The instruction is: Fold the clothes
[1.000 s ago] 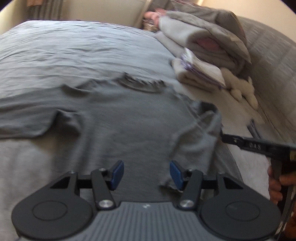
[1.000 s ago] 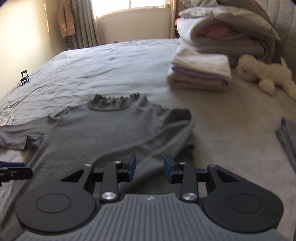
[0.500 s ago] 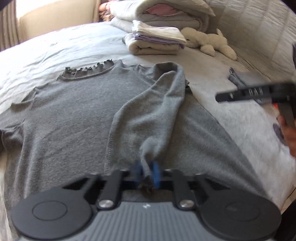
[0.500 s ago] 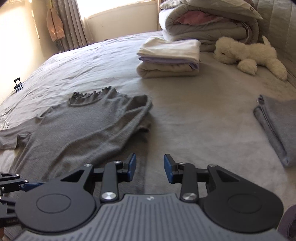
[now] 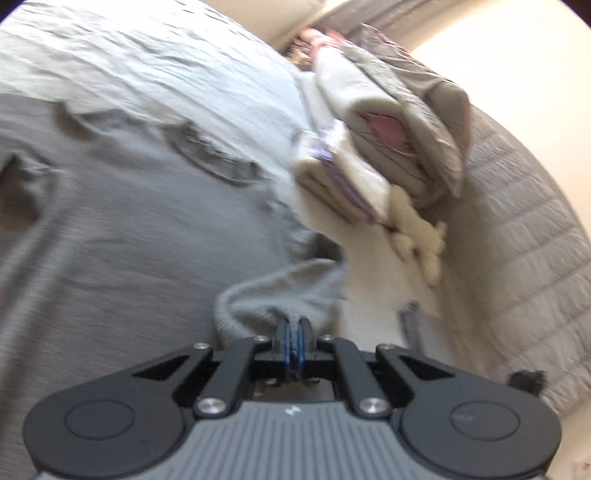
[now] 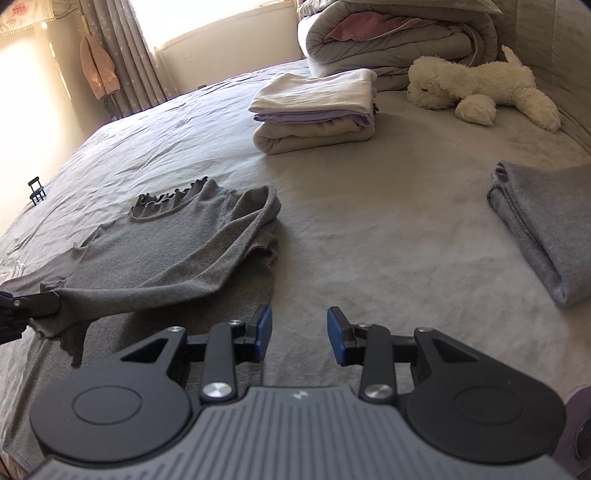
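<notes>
The left tongs [image 5: 294, 334] pinch the sleeve [image 5: 280, 295] of the grey top [image 6: 177, 243], which lies flat on the bed [image 6: 369, 236]; a second ago they stood spread above it. The right tongs [image 6: 299, 336] hover spread and empty. Beyond lie folded laundry [image 6: 314, 110], a plush toy [image 6: 480, 88], a curtained window [image 6: 221, 18].

Grey top [image 6: 177, 251] flat (sleeve folded across)

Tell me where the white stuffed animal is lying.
In the right wrist view the white stuffed animal lies at the upper right of the bed, right of the folded stack and just in front of the rolled duvet.
</notes>
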`<action>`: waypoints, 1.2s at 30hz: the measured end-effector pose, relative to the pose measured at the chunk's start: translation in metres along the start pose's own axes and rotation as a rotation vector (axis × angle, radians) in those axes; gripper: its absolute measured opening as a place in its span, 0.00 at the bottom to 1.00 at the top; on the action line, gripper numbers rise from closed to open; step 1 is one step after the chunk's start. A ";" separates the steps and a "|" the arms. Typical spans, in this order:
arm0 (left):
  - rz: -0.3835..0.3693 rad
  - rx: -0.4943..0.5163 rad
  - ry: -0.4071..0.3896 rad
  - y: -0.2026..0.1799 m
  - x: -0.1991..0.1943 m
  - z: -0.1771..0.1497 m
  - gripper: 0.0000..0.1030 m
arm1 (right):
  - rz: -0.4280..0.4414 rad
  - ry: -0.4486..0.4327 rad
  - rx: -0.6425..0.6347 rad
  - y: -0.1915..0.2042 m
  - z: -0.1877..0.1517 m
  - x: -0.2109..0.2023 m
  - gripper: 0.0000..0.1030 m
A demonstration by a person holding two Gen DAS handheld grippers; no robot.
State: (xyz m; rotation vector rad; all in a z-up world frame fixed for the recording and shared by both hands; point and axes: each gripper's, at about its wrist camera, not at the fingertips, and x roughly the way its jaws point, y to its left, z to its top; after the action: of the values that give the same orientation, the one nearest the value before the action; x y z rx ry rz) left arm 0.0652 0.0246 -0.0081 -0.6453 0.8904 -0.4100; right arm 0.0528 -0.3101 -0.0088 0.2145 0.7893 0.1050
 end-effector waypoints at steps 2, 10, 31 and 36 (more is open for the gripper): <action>0.042 -0.011 0.002 0.013 -0.001 0.000 0.04 | 0.012 0.003 -0.007 0.005 0.001 0.002 0.36; 0.126 0.036 0.006 0.052 0.000 0.007 0.06 | 0.132 0.051 -0.014 0.038 0.001 0.021 0.36; 0.049 0.483 -0.022 0.037 0.002 -0.007 0.60 | 0.235 0.045 -0.092 0.125 0.007 0.074 0.31; 0.105 0.568 -0.036 0.031 0.007 -0.016 0.59 | 0.276 0.022 -0.058 0.129 0.014 0.082 0.31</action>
State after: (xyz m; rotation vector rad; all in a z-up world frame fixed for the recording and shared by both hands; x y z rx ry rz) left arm 0.0585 0.0380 -0.0409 -0.0831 0.7227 -0.5268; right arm 0.1183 -0.1719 -0.0267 0.2672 0.7746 0.3904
